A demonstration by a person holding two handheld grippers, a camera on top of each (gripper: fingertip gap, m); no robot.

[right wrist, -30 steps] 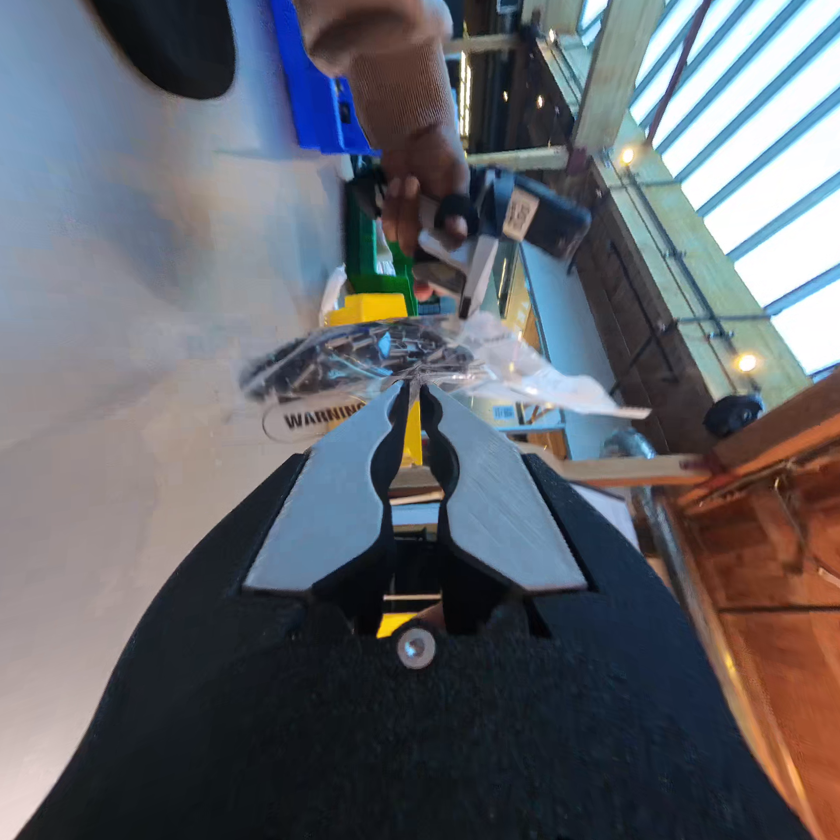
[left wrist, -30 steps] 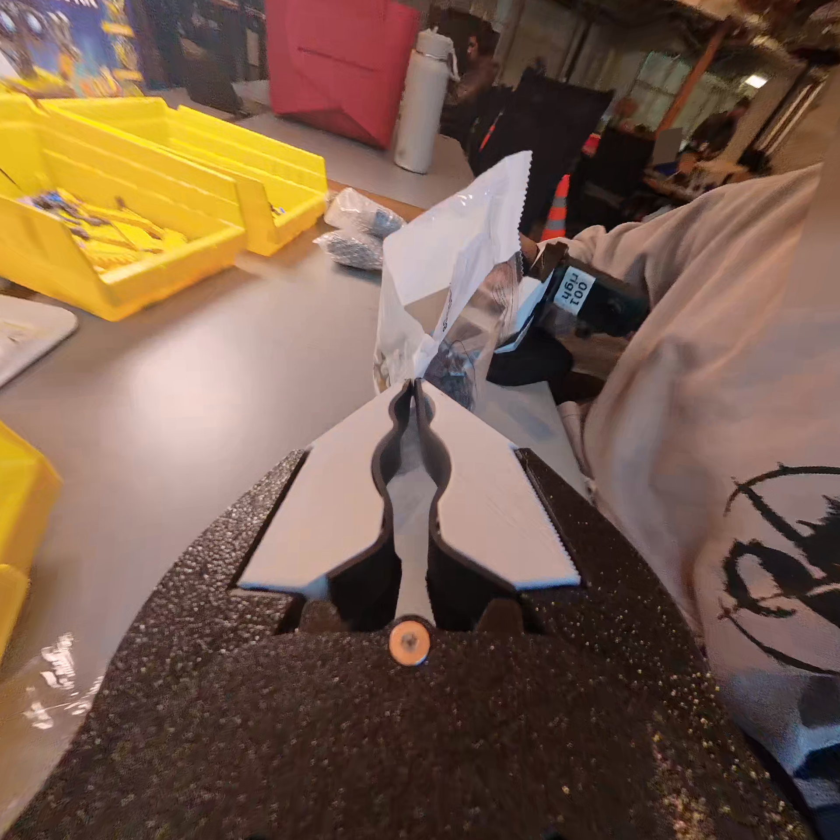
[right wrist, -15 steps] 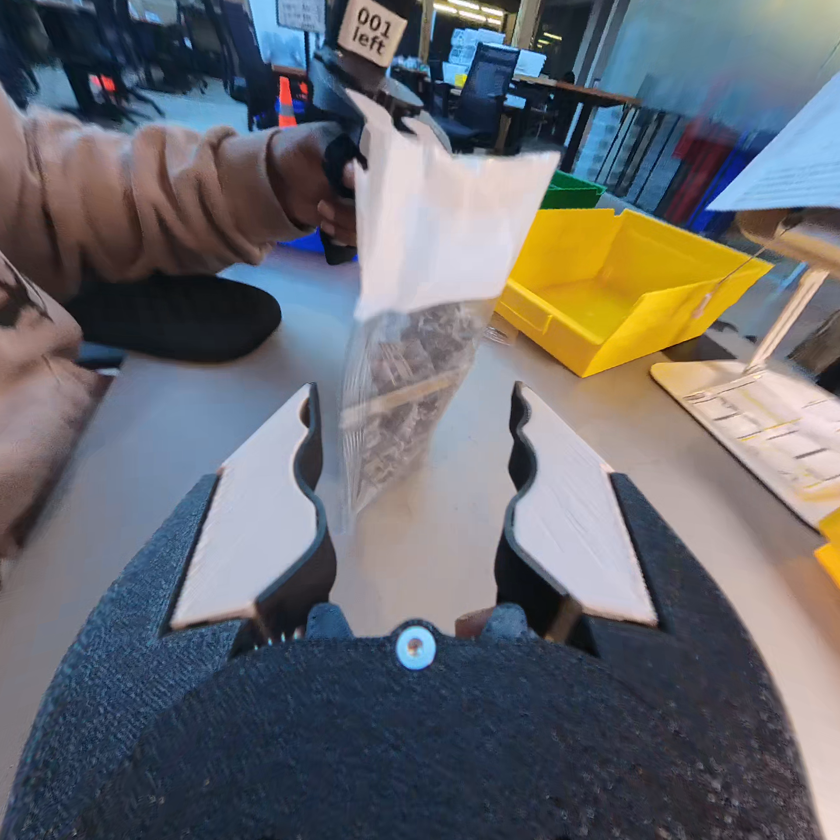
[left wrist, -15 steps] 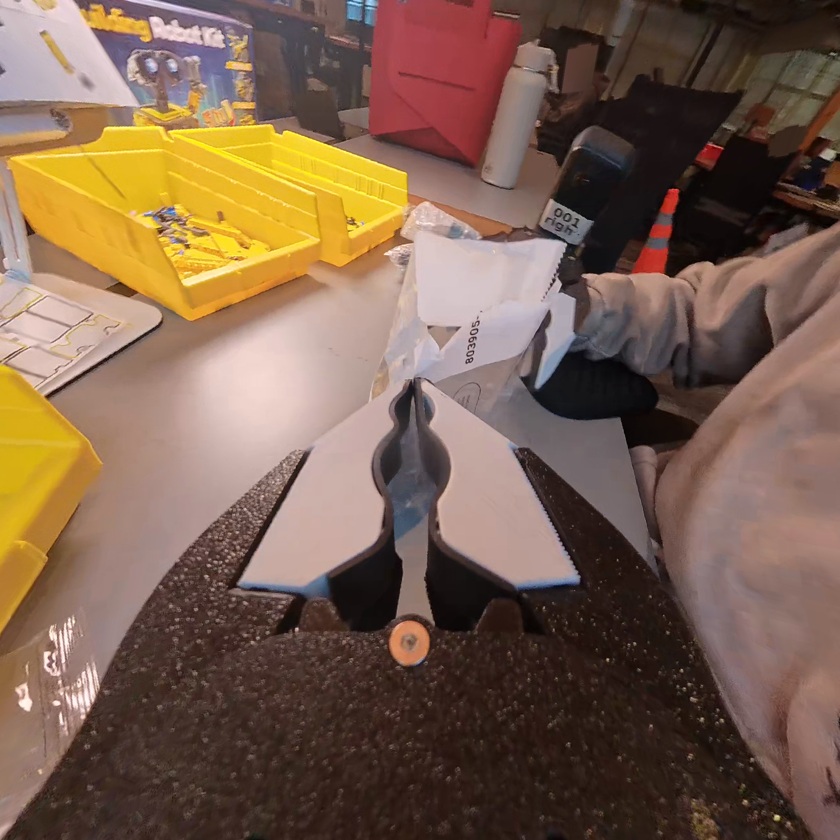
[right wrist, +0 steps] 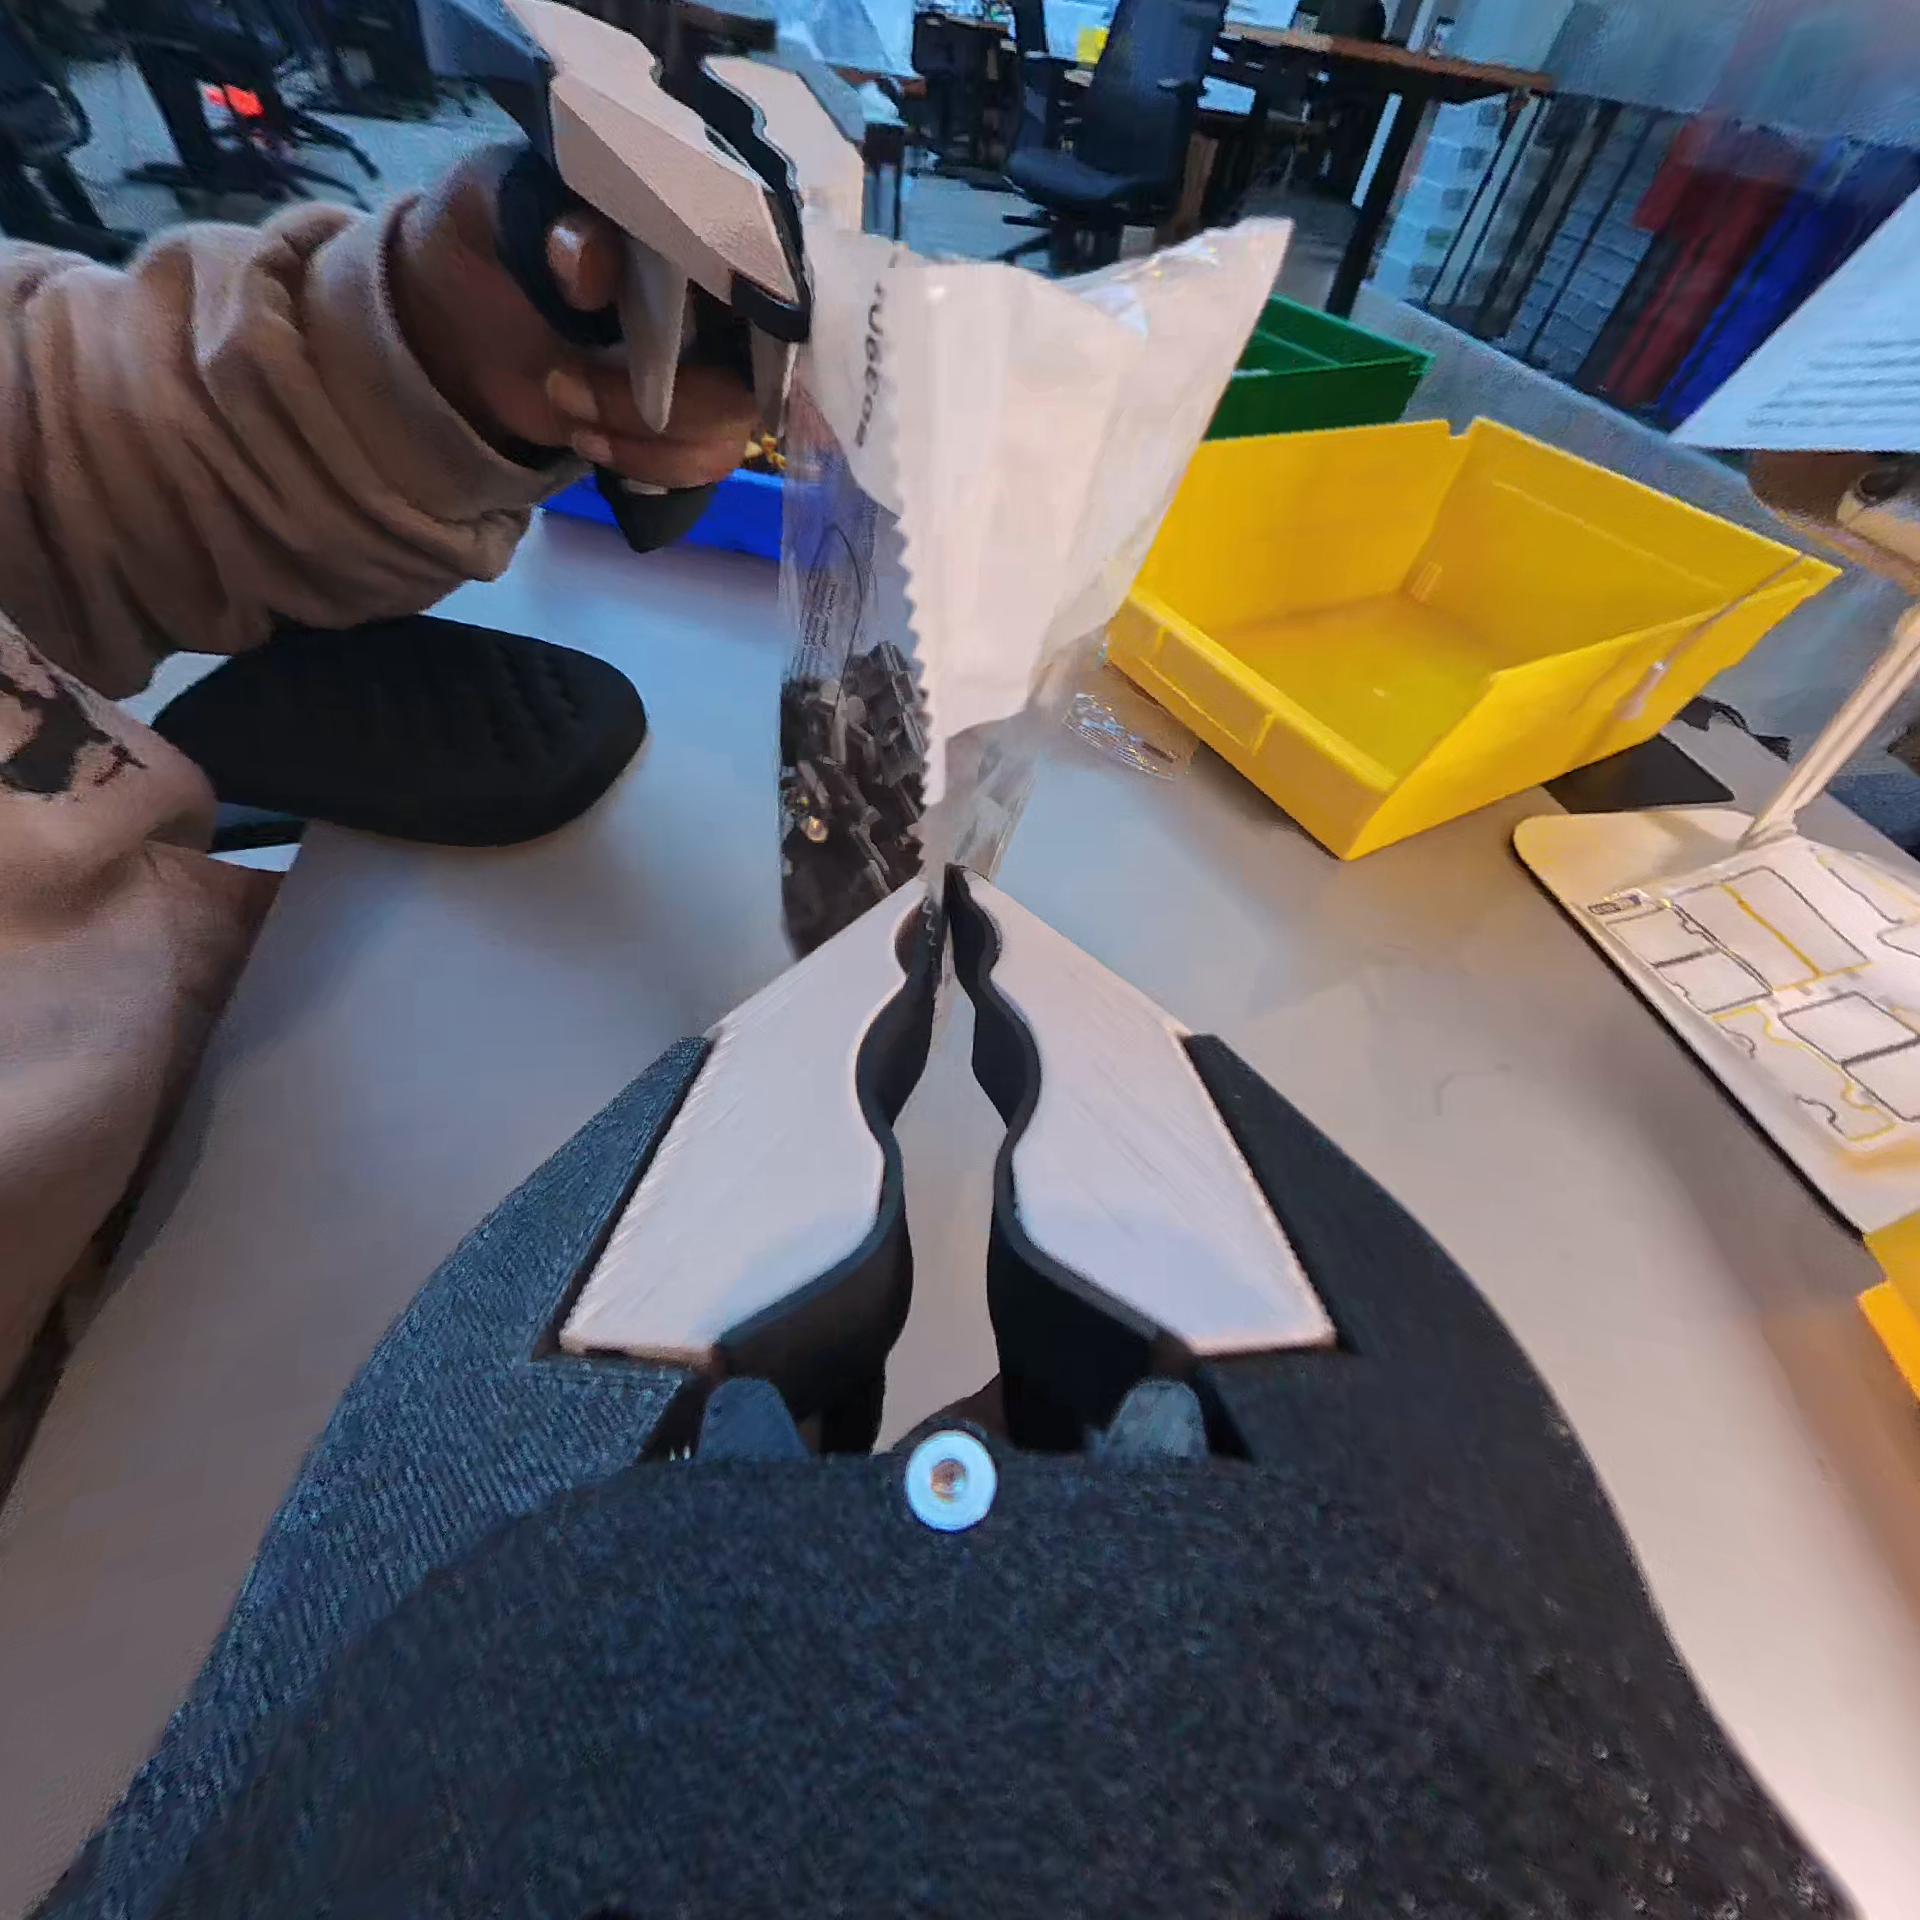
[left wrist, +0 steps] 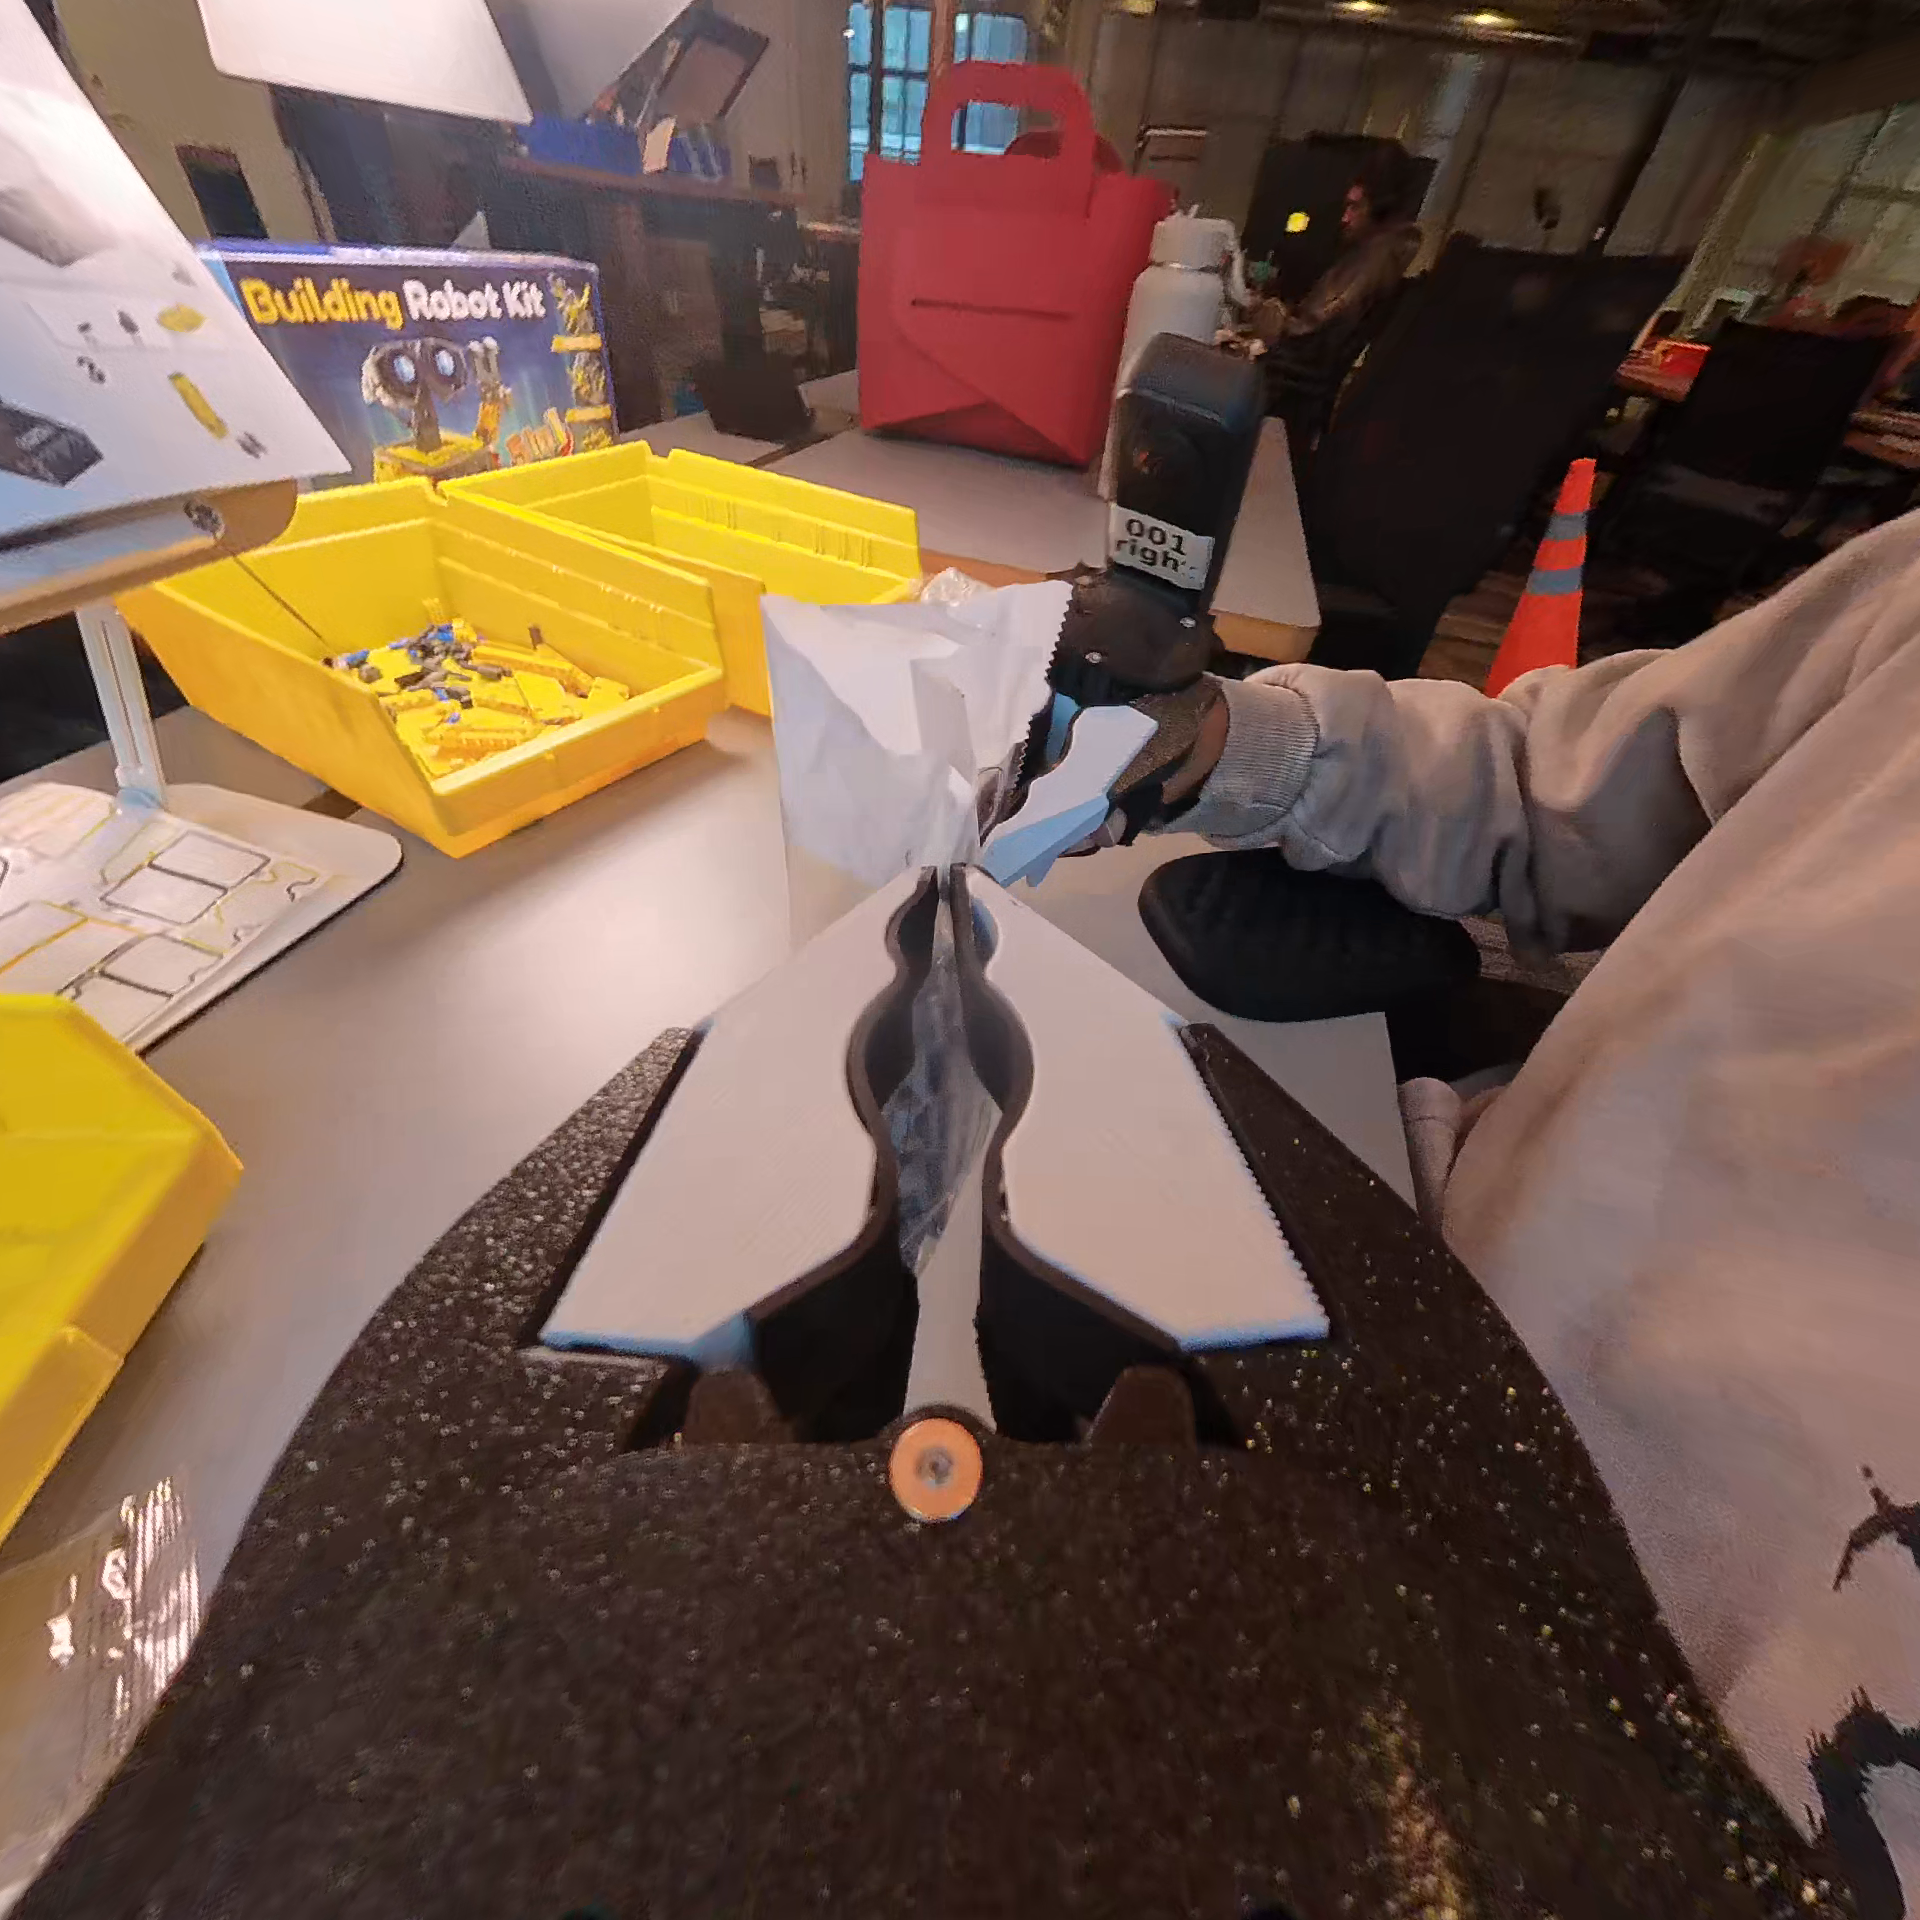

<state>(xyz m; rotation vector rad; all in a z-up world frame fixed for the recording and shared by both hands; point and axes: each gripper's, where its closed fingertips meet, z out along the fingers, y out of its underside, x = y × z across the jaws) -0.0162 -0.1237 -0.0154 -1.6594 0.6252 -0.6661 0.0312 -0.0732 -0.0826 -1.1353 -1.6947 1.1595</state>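
- Left gripper (left wrist: 943,883): clenched on one edge of a plastic bag (left wrist: 883,748) whose white upper panel stands above the fingertips; clear film shows between the fingers.
- Right gripper (right wrist: 948,885): clenched on the opposite edge of the same bag, which hangs above the table (right wrist: 1247,1039) with small dark parts (right wrist: 852,748) gathered in its clear lower half.
- Risk, as a judgement: with both grips at the edges, a sharp pull apart could split the film unevenly and scatter the parts — or one thin edge could slip from its fingers and let the bag swing.
- Surface: a smooth grey table carrying yellow bins (left wrist: 436,665), one of which holds loose pieces, a printed sheet on a stand base (right wrist: 1766,966), and a black padded rest (right wrist: 416,727).
- Room: a dim workshop — a red bag (left wrist: 997,270), a white bottle (left wrist: 1174,301), an orange cone (left wrist: 1548,582) and office chairs lie beyond.
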